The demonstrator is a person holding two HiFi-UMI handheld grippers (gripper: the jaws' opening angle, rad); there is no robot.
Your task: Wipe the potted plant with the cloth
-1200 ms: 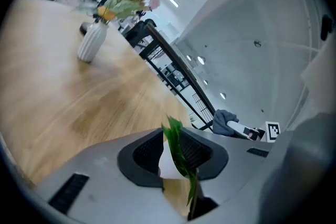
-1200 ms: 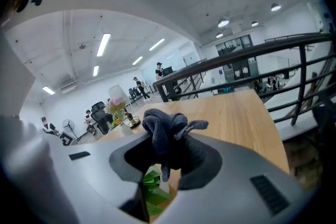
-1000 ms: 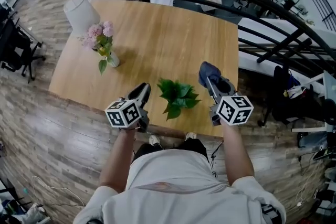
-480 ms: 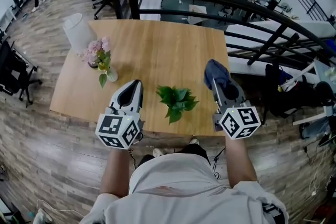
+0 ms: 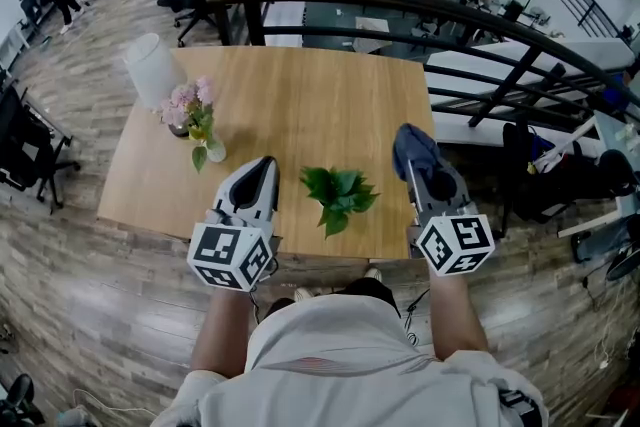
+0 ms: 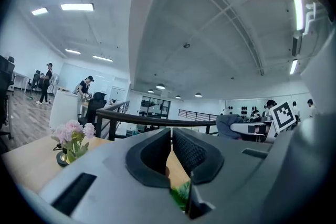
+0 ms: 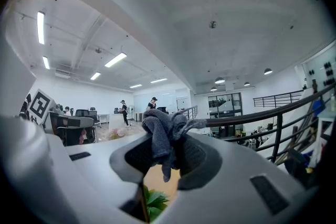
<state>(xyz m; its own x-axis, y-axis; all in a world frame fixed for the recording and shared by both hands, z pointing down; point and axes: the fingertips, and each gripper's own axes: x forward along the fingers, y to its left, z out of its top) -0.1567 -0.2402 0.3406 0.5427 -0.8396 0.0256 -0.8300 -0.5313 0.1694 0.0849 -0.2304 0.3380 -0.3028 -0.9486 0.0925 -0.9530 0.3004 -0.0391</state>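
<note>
Facing the wooden table [image 5: 310, 95] from its near edge, you have a dark curved railing [image 5: 420, 0] running behind its far side. Past the railing lies an open office, where people show small and far off.

Your left gripper [image 5: 262, 167] hangs over the table's near-left part. In the left gripper view [image 6: 171, 136] its jaws stand drawn together with only a thin slit between the pads and nothing held in them. Your right gripper [image 5: 412, 165] hangs over the near-right part, close to the table's right edge. In the right gripper view [image 7: 167, 147] its jaws are clamped on the cloth [image 7: 164, 134].

A white cylinder-shaped object [image 5: 152, 68] stands at the far-left corner of the table. Just beside it, toward you, sits a small vase of pink flowers [image 5: 190, 110], which the left gripper view catches at its lower left [image 6: 71, 139].

The potted plant [image 5: 338, 195] stands near the table's front edge, between your two grippers and apart from both. Only its green leaves show from above; the pot is hidden under them. Those leaves peek out low in each gripper view [image 6: 181, 194] [image 7: 155, 202].

The cloth [image 5: 412, 145] is a dark blue-grey bundle, bunched above the right gripper's tips, with a loose end drooping between the pads. It touches neither the plant nor the table.
</note>
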